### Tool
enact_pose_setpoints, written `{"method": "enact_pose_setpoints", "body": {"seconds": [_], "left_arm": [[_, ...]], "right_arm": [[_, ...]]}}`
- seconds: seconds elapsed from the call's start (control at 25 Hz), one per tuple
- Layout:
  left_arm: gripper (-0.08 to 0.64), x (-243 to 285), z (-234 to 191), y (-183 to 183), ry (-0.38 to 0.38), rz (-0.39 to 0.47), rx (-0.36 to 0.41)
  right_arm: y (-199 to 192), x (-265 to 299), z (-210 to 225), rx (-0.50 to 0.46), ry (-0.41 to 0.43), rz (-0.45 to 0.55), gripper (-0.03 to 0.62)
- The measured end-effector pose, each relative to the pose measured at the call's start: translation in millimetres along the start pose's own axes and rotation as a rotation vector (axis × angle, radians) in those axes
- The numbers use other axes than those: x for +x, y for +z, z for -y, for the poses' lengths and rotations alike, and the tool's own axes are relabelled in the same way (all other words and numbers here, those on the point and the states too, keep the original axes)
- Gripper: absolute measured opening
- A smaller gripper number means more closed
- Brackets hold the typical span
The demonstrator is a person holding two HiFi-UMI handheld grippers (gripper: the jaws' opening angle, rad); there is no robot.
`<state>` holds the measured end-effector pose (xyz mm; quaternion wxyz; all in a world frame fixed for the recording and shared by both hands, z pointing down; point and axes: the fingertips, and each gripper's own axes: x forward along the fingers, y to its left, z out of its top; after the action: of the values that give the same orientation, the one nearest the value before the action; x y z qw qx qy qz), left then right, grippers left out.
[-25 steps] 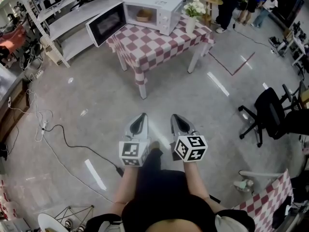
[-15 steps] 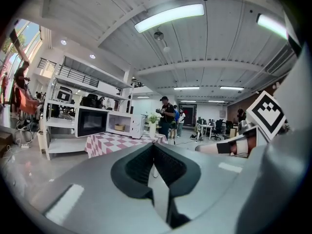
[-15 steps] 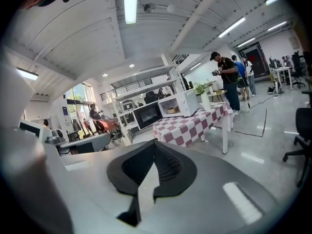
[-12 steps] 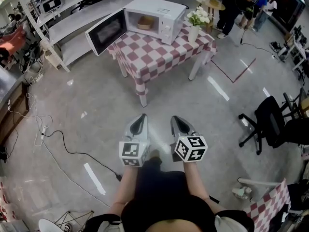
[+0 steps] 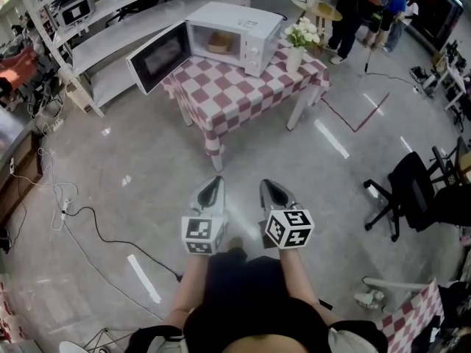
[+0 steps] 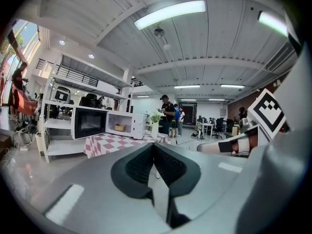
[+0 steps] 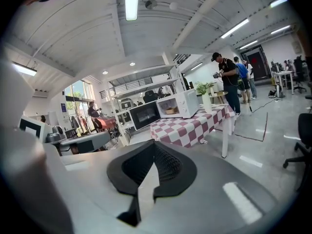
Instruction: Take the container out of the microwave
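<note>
While the person walks nearer, the table (image 5: pixel 243 87) and open microwave (image 5: pixel 254 22) sit closer than before, the container (image 5: pixel 218 43) still inside, well beyond the left gripper (image 5: pixel 215 184) and right gripper (image 5: pixel 269 187), both with jaws pressed together on nothing.

Glossy grey floor (image 5: pixel 110 168) — checked-cloth table (image 5: pixel 235 94), white shelving (image 5: pixel 103 13), black office chair (image 5: pixel 412 179); ceiling strip light (image 6: pixel 169 13).

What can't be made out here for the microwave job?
- Container: too small in every view, so its type, lid and contents are unclear.
- Microwave controls: head view, too small to read.
- Hands on left gripper and right gripper: head view, hidden under the marker cubes.
</note>
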<state>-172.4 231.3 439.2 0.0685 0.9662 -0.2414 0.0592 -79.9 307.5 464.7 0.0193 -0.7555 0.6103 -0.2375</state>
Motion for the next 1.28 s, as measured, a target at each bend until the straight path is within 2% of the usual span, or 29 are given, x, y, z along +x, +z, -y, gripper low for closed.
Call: {"method": "enact_pose_setpoints", "body": {"seconds": [0.52, 0.88, 1.28], "left_arm": [[0.009, 11.3, -27.9, -14.2, 0.037, -0.046, -0.008], [0.009, 13.0, -36.4, -17.6, 0.044, -0.048, -0.015], [0.009, 4.0, -47.9, -27.2, 0.068, -0.077, -0.035]], "right_arm": [[-4.5, 29.5, -3.2, -0.027, 0.031, -0.026, 0.0], [-3.0, 41.6, -9.2, -0.04, 0.053, -0.039, 0.0], [-3.7, 46.0, -13.6, -0.047, 0.047, -0.034, 0.0]]}}
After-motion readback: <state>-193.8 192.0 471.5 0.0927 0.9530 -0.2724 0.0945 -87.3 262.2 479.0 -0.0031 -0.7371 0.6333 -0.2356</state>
